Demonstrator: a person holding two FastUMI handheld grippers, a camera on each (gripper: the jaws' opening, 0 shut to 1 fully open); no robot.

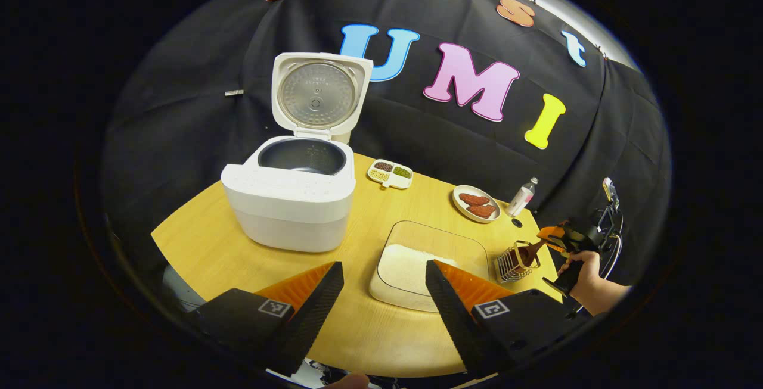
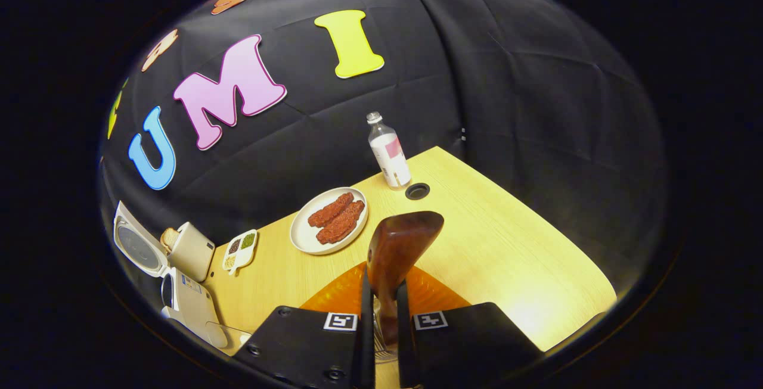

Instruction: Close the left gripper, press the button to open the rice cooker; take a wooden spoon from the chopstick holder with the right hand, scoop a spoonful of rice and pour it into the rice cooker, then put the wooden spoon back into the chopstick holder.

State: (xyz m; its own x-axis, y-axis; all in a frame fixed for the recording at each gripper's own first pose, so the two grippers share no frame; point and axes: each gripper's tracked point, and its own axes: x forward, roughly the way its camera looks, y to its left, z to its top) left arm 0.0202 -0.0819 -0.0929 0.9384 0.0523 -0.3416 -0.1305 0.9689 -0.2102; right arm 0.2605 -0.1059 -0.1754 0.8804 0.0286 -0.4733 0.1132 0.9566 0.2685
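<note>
My left gripper [image 1: 384, 293] hangs above the wooden table [image 1: 226, 246] with its jaws spread wide and empty. From the left gripper view, the rice cooker [image 1: 292, 192] stands open, lid upright, with a clear container of rice [image 1: 417, 267] just beside it. At the far right, my right gripper [image 1: 557, 240] reaches the wire chopstick holder [image 1: 515, 261]. The right gripper view gives the close-up — my right gripper [image 2: 381, 317] is pinched on the handle of the wooden spoon [image 2: 396, 246], bowl uppermost. Beyond it sit a plate of red food [image 2: 304, 237] and a bottle [image 2: 388, 153].
</note>
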